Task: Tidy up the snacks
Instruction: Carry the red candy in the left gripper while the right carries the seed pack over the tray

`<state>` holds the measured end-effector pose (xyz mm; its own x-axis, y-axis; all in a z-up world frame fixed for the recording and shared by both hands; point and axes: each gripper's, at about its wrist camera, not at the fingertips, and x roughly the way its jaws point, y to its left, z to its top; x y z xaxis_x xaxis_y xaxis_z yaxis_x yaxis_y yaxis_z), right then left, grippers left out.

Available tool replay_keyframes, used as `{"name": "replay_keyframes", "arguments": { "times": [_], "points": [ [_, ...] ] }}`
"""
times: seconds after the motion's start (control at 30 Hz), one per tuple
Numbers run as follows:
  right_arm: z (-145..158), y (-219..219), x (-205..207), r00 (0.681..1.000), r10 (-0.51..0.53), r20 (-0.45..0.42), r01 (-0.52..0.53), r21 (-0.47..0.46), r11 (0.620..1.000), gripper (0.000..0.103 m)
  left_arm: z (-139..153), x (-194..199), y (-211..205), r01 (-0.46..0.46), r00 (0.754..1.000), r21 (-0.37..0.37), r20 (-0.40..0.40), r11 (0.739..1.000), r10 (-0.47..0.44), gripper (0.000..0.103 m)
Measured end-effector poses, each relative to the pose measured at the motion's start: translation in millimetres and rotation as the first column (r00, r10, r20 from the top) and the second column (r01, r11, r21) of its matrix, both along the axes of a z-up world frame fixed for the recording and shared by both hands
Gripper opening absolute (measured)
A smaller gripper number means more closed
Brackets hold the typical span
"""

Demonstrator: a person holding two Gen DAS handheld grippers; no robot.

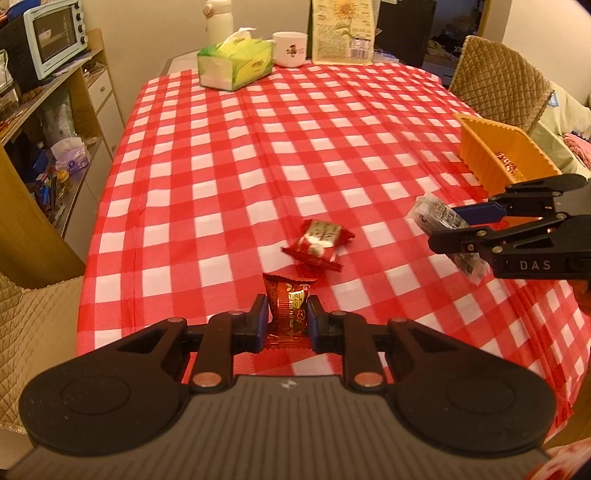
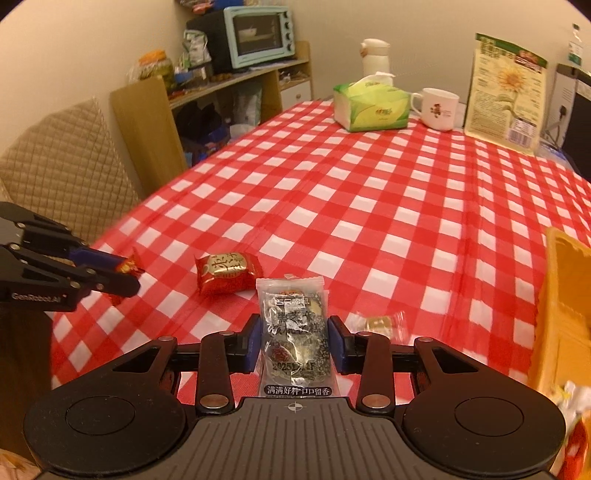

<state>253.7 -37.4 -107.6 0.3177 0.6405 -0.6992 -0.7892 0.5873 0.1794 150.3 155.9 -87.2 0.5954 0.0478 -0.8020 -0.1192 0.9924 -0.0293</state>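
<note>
Now the left tongs (image 1: 287, 310) are seen closed tight on a small red and gold snack packet (image 1: 290, 306), which is pinched upright between the two blue pads just above the red and white checked cloth (image 1: 258, 155) covering the bench. The right tongs (image 2: 294, 341) are closed on a clear wrapper with a dark snack inside (image 2: 293, 332), gripped by its sides so that its printed face is turned to the camera; from the left wrist view the same packet (image 1: 436, 218) is seen held clear of the cloth. A larger red packet with a gold label (image 1: 319, 245) is left lying flat on the cloth between the two tongs, touched by neither. A small pale sweet in a clear wrapper (image 2: 380, 325) is seen on the cloth just beside the right tongs, blurred. An orange basket (image 1: 506, 151) is placed at the right edge of the bench, beside the right tongs, with some red wrapped items inside it. At the far end of the bench a green tissue box (image 1: 236, 64), a white mug (image 1: 291, 48) and a tall sunflower-printed bag (image 1: 343, 31) are stood in a row.
</note>
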Motion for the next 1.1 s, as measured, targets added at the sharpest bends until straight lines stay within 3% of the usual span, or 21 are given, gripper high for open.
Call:
{"name": "replay_keyframes", "arguments": {
  "times": [0.63,1.1],
  "points": [
    [44.2,-111.2,-42.5,0.982,-0.177,-0.070,0.184,0.119,0.976,0.038,36.8,2.6,-80.1,0.138,0.987,-0.009,0.090,0.990,-0.136,0.020],
    [59.6,-208.9,-53.6,0.937,-0.337,-0.093,0.347,0.133,0.928,0.038,46.8,21.5,-171.2,0.294,0.951,-0.053,0.120,0.954,-0.286,0.020]
  ]
}}
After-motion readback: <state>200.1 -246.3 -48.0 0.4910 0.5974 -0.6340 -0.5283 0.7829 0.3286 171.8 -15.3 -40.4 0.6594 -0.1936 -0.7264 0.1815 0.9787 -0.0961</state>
